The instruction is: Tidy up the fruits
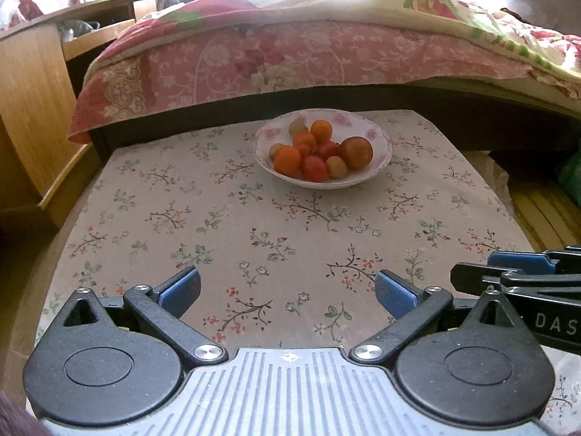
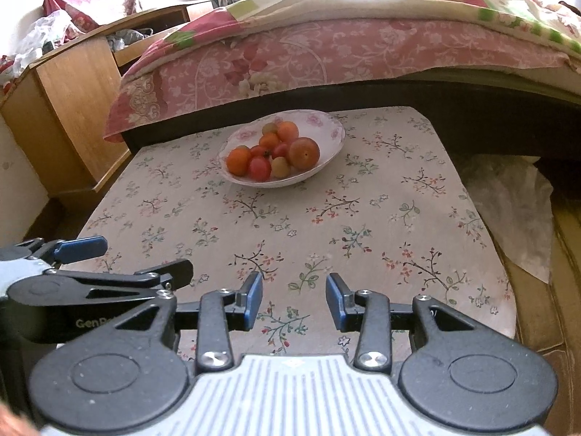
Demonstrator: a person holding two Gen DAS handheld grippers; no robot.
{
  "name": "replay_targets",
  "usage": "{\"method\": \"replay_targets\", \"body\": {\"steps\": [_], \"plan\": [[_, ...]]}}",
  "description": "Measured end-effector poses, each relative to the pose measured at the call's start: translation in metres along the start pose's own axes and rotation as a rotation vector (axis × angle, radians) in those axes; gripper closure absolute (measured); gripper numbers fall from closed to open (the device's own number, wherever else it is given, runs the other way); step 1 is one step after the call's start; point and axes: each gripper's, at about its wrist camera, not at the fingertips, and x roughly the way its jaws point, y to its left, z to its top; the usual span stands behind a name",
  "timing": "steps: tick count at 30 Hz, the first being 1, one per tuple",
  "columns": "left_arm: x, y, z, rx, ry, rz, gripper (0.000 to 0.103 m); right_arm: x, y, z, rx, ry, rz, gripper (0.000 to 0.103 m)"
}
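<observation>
Fruits (image 1: 319,152) lie heaped in a white flowered bowl (image 1: 377,134) that stands toward the far edge of the counter (image 1: 254,239), well away from both tools. Nearest the cameras, the left tool (image 1: 287,292) hangs low over the flower-printed cloth with its blue-padded fingers (image 1: 181,290) spread wide and nothing between them. The right tool (image 2: 294,301) is level with it, just beside it, its jaws also parted, though less widely, and empty. Each tool shows at the edge of the other's view.

Farther on, in the bowl, one large reddish-orange fruit (image 1: 356,152) sits on the right side, with smaller orange, red and pale yellow-green ones crowded against it. Beyond the bowl, a bed (image 1: 290,61) with a pink flowered cover runs across the back. A wooden cabinet (image 1: 32,109) stands to the left of it.
</observation>
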Motion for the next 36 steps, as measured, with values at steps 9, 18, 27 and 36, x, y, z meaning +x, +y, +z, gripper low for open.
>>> {"method": "replay_targets", "body": {"steps": [9, 18, 27, 36], "plan": [[-0.0016, 0.0014, -0.0033, -0.011, 0.018, 0.006, 0.000, 0.0016, 0.0009, -0.0013, -0.001, 0.007, 0.004, 0.064], [0.0002, 0.0027, -0.0047, -0.017, 0.044, 0.005, 0.000, 0.0028, 0.0018, -0.0038, -0.003, 0.015, 0.007, 0.064], [0.0028, 0.0039, -0.0081, -0.023, 0.061, 0.006, 0.000, 0.0069, 0.0015, -0.0056, -0.005, 0.029, 0.010, 0.064], [0.0038, 0.0040, -0.0091, -0.020, 0.061, 0.009, 0.000, 0.0088, 0.0021, -0.0071, -0.004, 0.035, 0.010, 0.064]]}}
